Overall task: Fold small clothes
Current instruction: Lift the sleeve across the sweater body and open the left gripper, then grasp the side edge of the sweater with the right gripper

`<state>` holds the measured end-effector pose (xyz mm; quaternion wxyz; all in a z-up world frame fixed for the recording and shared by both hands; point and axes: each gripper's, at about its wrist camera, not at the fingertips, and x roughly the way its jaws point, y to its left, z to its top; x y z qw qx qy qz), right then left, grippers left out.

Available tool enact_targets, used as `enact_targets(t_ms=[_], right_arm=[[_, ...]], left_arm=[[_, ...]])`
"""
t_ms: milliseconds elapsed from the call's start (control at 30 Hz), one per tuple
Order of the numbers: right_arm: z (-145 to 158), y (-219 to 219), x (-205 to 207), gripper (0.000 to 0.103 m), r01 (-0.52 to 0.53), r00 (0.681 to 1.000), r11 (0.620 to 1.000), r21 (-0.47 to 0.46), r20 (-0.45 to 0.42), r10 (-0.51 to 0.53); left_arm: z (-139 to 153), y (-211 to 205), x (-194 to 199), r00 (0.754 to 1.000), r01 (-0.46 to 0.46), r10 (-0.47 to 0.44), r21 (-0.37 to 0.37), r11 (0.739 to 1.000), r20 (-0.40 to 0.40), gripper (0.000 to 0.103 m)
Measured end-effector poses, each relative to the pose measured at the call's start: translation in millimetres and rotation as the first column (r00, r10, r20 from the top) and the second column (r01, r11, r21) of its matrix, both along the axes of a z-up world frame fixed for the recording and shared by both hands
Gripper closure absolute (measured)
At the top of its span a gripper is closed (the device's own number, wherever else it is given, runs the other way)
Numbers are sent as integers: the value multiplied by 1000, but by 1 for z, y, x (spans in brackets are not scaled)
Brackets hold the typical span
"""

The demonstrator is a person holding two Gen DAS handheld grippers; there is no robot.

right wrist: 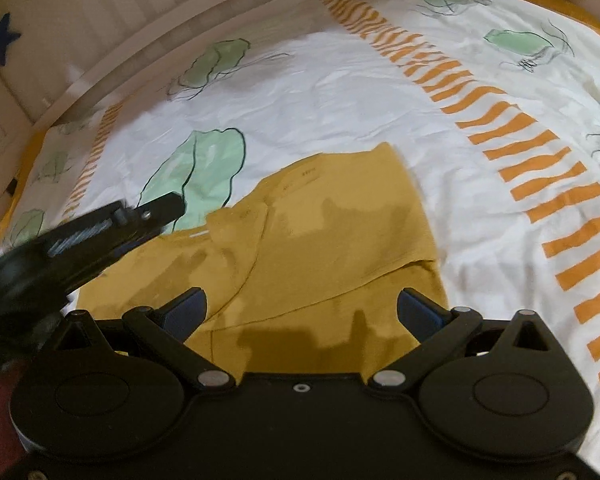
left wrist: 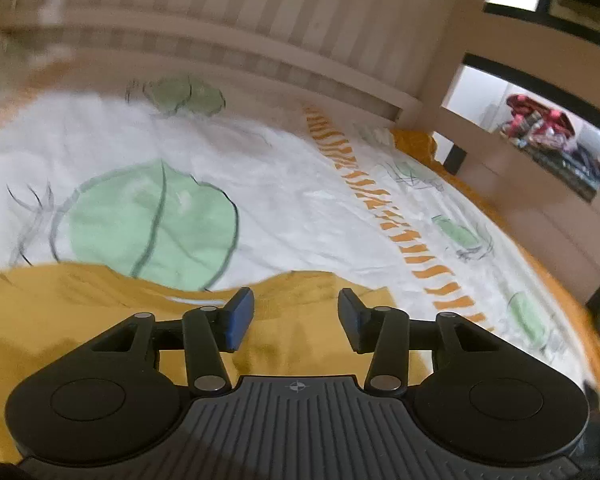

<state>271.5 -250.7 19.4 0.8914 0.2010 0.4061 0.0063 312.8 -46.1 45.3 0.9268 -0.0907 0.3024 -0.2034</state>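
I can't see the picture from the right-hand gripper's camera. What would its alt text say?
A mustard-yellow cloth garment, partly folded, lies on a white bedsheet with green leaf shapes and orange stripes. The black right gripper hovers over the garment's near edge with jaws open and empty. The blurred left gripper reaches in from the left.

No readable text — garment print too blurred.

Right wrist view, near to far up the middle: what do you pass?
Right gripper, jaws open → mustard garment → white bedsheet → pale slatted bed rail.
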Motion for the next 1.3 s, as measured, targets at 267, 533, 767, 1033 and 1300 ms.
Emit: enact_targets(t_ms=[267,533,767,1033,1300], right_arm=[[-9,2,7,1,21,1000,999,-32,-6,-21],[-20,45,21,2,-25,997,985,-171,65,37],[-33,93,35,2,-104,986,956,-274,96,134],[-59,126,58,10,-167,978,905,-391,48,201],[-61,56,59,13,32,998,947,-319,-34,-45]], left_arm=[[-9,64,-28,991,-112,123,178,978,-47,56],[-56,121,-19,942,-117,177,214,970,-284,56],[-76,145,-24,936,-131,195,222,966,-294,57],[-77,163,-23,919,-193,219,108,975,-329,57],[-78,165,-20,908,-205,226,96,974,-354,57]])
